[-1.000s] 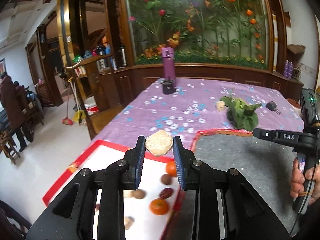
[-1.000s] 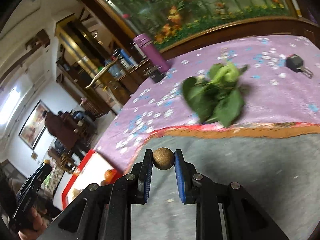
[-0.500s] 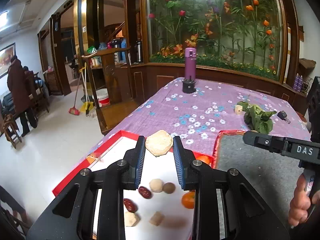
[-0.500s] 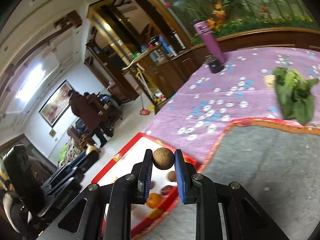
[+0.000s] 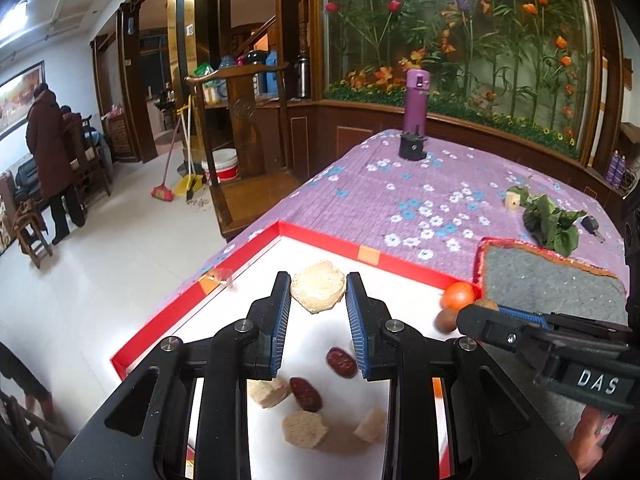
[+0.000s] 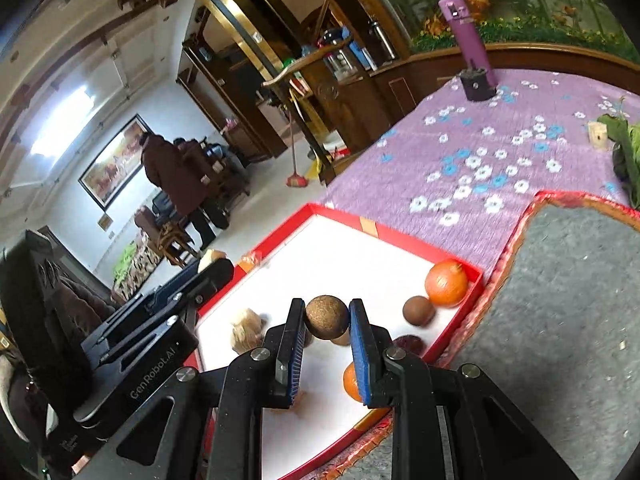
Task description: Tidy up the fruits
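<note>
Above the red tray (image 5: 320, 236): left tool (image 5: 318, 292) with pale chunk (image 5: 318, 287).

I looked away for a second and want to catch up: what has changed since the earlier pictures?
Both grippers carried their loads over the red-rimmed tray: the right gripper brought its brown ball from above the grey mat, and the left gripper advanced with its beige chunk. Both grips held; nothing was released. The tray's fruit looks undisturbed.

free: far half of red-rimmed tray (image 5: 320, 236), bare white floor | blocked: tray's near half, dates (image 5: 341, 362) and pale chunks (image 5: 304, 428) scattered | tray's right corner: orange (image 6: 446, 282), brown ball (image 6: 418, 311)
</note>
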`<action>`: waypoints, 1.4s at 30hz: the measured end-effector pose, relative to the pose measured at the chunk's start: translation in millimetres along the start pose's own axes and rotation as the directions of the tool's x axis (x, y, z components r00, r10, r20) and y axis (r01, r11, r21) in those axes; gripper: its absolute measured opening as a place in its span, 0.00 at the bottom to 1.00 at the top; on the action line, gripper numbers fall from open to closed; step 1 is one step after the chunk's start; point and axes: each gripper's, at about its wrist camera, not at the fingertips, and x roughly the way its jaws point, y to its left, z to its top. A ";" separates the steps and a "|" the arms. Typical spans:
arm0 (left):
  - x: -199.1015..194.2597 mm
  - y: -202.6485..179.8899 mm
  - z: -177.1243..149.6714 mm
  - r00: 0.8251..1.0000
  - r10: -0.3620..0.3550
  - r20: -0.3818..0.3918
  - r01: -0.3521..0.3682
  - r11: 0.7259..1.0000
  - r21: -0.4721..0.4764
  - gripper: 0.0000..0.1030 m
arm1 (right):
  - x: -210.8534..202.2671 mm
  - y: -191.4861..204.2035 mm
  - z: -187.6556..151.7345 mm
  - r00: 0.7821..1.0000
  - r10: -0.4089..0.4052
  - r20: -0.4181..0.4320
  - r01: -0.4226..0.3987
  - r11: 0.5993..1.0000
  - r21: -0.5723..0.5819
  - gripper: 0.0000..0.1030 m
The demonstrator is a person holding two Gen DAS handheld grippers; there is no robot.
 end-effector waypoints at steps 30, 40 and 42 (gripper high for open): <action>15.0 25.2 -21.1 0.994 0.061 -0.087 -0.064 0.997 -0.034 0.35 | 22.1 24.5 -12.5 0.993 -0.114 -0.024 0.113 0.993 -0.039 0.39; -38.5 14.4 -8.3 0.993 0.112 0.040 -0.110 0.993 -0.029 0.71 | -26.8 39.6 -16.8 0.989 -0.099 0.114 0.106 0.992 -0.061 0.40; -49.5 9.7 -6.2 0.991 0.118 0.059 -0.117 0.993 -0.020 0.72 | -39.9 42.4 -17.7 0.984 -0.099 0.146 0.110 0.992 -0.068 0.40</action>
